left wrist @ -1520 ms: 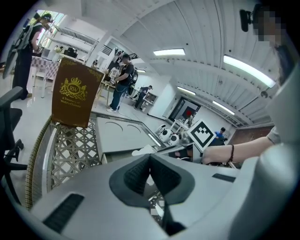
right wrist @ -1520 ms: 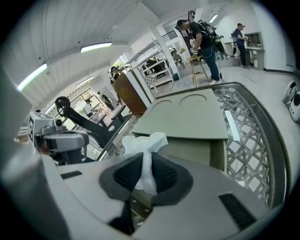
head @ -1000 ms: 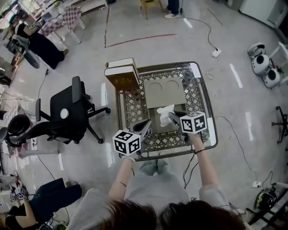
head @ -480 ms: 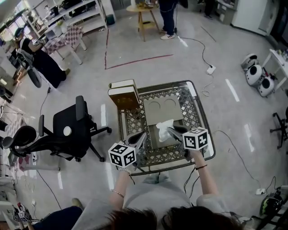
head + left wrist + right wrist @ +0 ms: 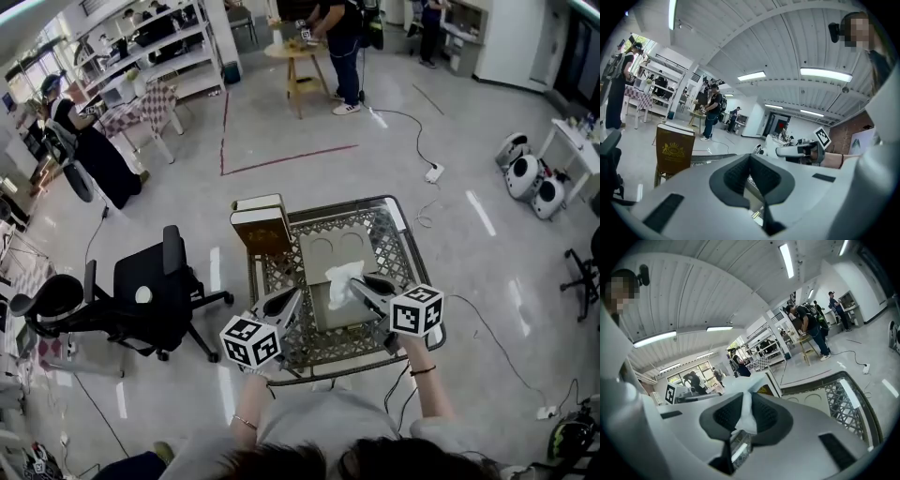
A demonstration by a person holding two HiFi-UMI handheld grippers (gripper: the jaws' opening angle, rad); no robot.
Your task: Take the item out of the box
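An open grey-beige box [image 5: 330,307] lies on the lattice-topped table [image 5: 409,246], its lid [image 5: 336,246] with two round marks folded back. Above the box, my right gripper [image 5: 357,284] is shut on a white crumpled paper item [image 5: 341,278]. In the right gripper view, the paper [image 5: 746,414] sits pinched between the dark pads [image 5: 765,414]. My left gripper [image 5: 289,301] hovers over the table left of the box. Its jaws are together with nothing between them, as the left gripper view [image 5: 750,159] also shows.
A tall brown box with a gold crest [image 5: 262,225] stands upright at the table's back left corner. A black office chair [image 5: 150,289] is on the floor to the left. Cables [image 5: 424,150] and white round machines [image 5: 527,178] lie to the right. People stand at the back.
Both grippers have risen above the table. The white paper came up out of the box with the right gripper. The head view has tilted up.
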